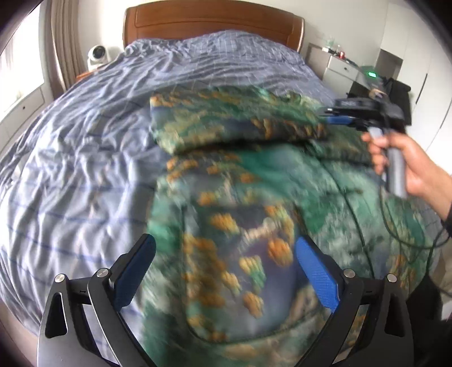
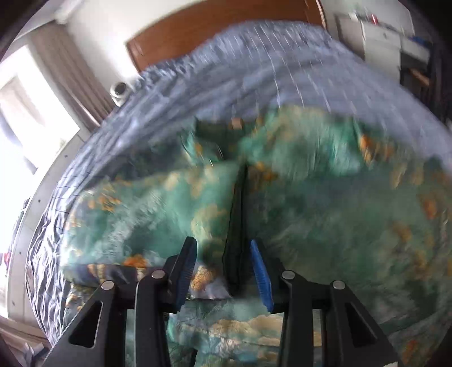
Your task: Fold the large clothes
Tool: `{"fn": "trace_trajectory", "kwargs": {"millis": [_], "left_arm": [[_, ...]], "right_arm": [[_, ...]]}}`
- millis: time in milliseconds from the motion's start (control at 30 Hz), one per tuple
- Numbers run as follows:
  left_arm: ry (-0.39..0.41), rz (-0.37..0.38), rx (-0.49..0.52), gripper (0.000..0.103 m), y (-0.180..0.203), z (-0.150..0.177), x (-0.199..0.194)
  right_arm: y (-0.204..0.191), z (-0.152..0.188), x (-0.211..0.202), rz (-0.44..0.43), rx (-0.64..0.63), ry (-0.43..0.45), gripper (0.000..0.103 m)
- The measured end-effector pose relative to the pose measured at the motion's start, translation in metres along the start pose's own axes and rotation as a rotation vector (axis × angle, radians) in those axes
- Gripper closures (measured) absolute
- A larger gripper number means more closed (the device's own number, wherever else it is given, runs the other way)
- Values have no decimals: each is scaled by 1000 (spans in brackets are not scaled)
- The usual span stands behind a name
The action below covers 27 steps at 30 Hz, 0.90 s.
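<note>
Two grippers over a patterned garment on the bed

One large garment (image 1: 254, 180), green and blue with orange blotches, lies spread on the bed (image 1: 84, 169). In the left wrist view it fills the frame from centre out to 3 and 6 o'clock. Its far part is folded over into a thick band running roughly 9 to 3 o'clock; the nearer part spreads toward the camera. Long axis of the whole piece: cannot tell, heavy motion blur. In the right wrist view a dark seam or opening runs up the cloth from 6 toward 12 o'clock.

Left gripper (image 1: 226, 271): tilted down over the near cloth, blue pads wide apart, nothing clamped; whether the pads touch the fabric, cannot tell.

Right gripper (image 2: 223, 273): tilted down, pads partly apart, straddling the dark seam, no clear pinch on cloth. In the left view it sits at 2 o'clock, held by a hand (image 1: 406, 166) wrapped round the grey handle, a cable (image 1: 401, 234) trailing down across the garment.

Around: wooden headboard (image 1: 212, 25) at 12 o'clock, small white camera (image 1: 97, 56) at 10 o'clock beside a curtain (image 1: 65, 48), white drawer unit (image 1: 341, 69) at 2 o'clock.
</note>
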<state>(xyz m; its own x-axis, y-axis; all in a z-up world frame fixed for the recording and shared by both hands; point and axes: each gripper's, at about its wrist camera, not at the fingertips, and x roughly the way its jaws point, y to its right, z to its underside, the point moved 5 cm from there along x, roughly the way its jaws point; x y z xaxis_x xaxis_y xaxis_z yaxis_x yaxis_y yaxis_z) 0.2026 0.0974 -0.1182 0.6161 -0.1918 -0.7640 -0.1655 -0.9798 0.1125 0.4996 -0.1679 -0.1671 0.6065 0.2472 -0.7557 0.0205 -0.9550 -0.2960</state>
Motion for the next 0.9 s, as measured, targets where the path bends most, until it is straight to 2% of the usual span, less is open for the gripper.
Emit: {"fn": "trace_trajectory", "kwargs": {"millis": [33,100,167,233,333,367,467,567,667,700,767,800,900], "left_arm": [[7,2,-5,3,-3,-11,1],[11,8,-14,3,-5,-32,7],[-1,19,-14,3,-2,-55,20],[-20,24,-6,3,2,-74,34],[-23,17,10,3,9,-114,63],[-20,11,4,3,8,-125,72],[-8,-14,-47,3,3,-161,112],[-9,-35,-90,3,-5,-169,146],[-126,-40,-171,3,-20,-148,196],[-165,-45,-167,4,-23,-137,211],[-135,-88,-75,2,-16,-130,214],[-139,-101,-59,1,-13,-130,213],[-140,-104,-86,2,-10,-143,200]], "right_arm": [[-7,-6,-13,-13,-48,47,63],[-20,-15,-22,-64,-113,71,63],[-34,-14,-21,-134,-151,53,63],[-42,-8,-3,-165,-175,12,63],[-26,14,37,-90,-124,-107,65],[-22,22,43,-90,-97,-116,65],[-17,26,40,-106,-48,-57,63],[-18,27,39,-79,-49,-63,63],[-24,28,43,-44,-105,-72,63],[-28,30,43,-43,-111,-71,63],[-28,32,43,-53,-121,-75,63],[-27,32,44,-54,-123,-79,63],[-24,32,48,-56,-124,-82,63]]}}
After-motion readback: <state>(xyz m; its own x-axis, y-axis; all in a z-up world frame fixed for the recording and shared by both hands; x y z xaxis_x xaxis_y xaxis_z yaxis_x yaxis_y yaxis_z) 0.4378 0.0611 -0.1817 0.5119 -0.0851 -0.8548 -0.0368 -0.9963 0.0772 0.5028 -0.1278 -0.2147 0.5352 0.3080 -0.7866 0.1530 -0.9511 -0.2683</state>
